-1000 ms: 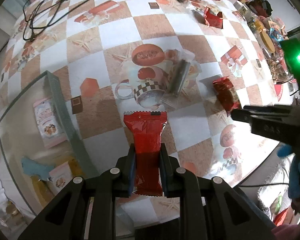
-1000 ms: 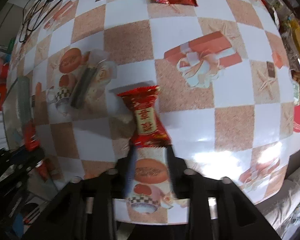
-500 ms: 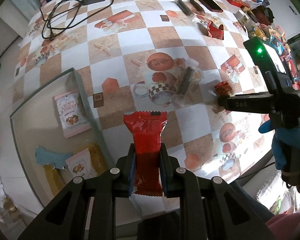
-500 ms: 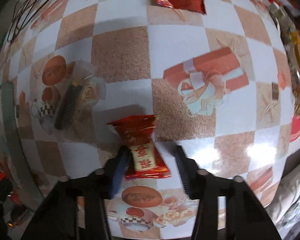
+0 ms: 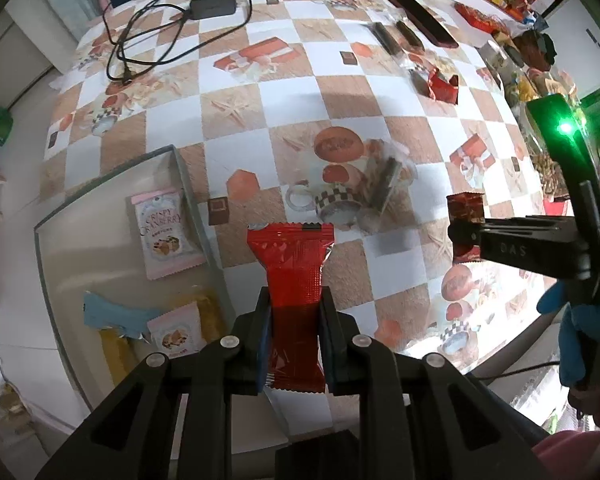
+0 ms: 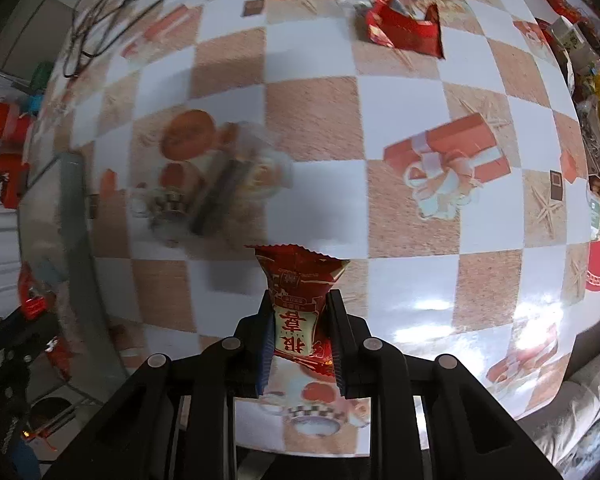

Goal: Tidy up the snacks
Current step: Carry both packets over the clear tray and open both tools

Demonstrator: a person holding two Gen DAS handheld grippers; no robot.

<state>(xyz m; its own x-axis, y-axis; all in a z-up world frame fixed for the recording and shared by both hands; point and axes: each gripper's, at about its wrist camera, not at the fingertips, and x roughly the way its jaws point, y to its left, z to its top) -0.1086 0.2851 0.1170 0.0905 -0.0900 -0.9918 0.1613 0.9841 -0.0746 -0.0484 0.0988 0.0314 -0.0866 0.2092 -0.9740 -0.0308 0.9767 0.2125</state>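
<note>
Since a second ago the right tool has closed on the printed red snack. From the left wrist, the left tool is gripping a plain red packet just beside the clear bin. From the right wrist, the printed snack is hanging above the worktop, right of the bin. Both pickups look done; next, each snack needs carrying over the bin and releasing.

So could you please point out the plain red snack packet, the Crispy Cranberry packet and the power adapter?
Plain red snack packet (image 5: 294,264), left wrist view, on its upper body.
Crispy Cranberry packet (image 5: 162,236), left wrist view, on its printed front.
Power adapter (image 5: 214,1), left wrist view, on its black top.
</note>
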